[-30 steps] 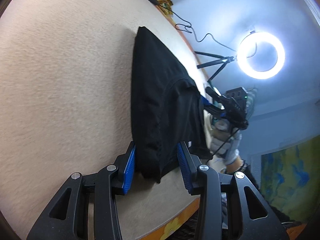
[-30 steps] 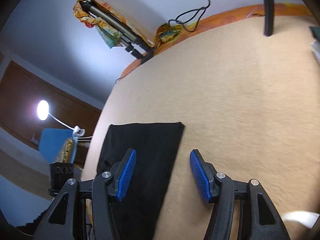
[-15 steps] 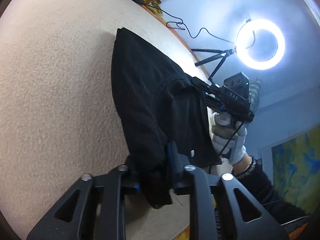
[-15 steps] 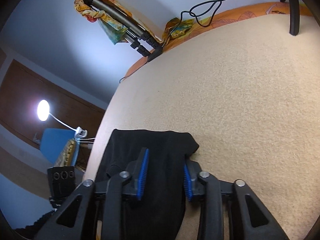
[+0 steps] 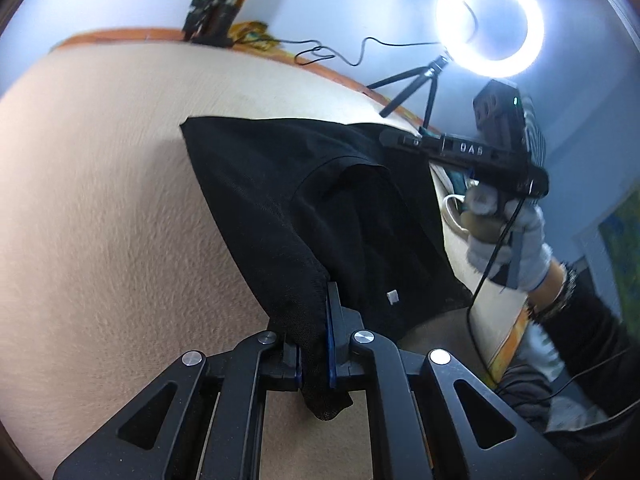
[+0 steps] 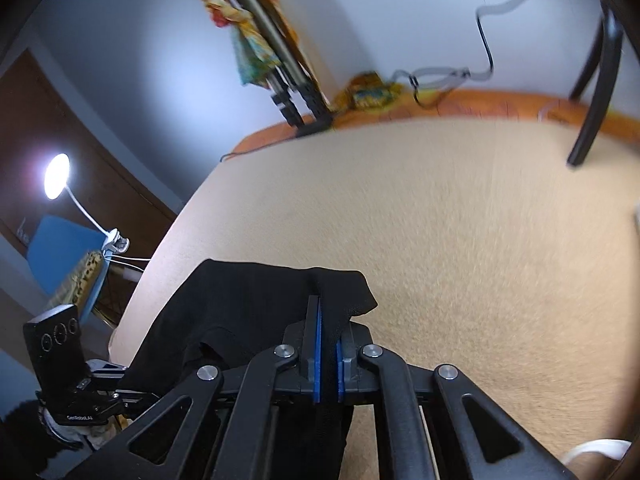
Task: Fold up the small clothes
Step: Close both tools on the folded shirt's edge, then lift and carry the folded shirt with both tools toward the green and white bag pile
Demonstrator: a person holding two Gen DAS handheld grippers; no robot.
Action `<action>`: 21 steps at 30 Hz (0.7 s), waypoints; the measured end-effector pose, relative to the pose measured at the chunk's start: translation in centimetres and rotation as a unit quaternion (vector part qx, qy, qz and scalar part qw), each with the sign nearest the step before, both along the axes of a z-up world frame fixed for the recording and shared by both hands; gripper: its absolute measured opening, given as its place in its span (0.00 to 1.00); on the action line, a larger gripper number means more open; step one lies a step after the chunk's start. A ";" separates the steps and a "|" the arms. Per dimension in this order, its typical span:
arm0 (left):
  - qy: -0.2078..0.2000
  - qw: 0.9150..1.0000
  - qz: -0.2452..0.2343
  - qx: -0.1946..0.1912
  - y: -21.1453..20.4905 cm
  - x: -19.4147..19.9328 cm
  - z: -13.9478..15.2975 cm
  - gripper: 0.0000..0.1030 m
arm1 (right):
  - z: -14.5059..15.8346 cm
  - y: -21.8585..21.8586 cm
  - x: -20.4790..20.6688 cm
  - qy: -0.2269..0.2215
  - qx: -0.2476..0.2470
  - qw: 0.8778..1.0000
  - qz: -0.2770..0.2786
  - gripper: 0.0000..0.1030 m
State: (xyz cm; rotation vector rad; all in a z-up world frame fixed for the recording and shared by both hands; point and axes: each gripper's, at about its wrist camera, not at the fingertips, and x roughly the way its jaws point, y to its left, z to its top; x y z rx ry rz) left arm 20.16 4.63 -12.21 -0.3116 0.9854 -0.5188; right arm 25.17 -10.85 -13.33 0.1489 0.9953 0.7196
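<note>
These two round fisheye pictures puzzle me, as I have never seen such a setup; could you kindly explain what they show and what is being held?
There is no robot here. A person holds a two-fingered clamp in each hand, and each clamp carries a wide-angle camera that looks along its fingers, which is why the pictures bulge.

One picture is from the left hand-held gripper. Its blue pads are shut on a corner of a black garment. Further off you see the person's gloved right hand and a ring light.

The other picture is from the right hand-held gripper, shut on another corner of the same black garment.

The cloth partly lies on a beige covered table and is lifted at the gripped corners, presumably for a fold.
</note>
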 end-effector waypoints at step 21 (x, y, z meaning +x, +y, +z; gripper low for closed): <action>-0.094 0.991 -0.090 0.037 -6.9 -0.5 5.4 0.06 | 9.0 -3.5 -4.5 -0.105 -0.045 0.993 -0.012 0.02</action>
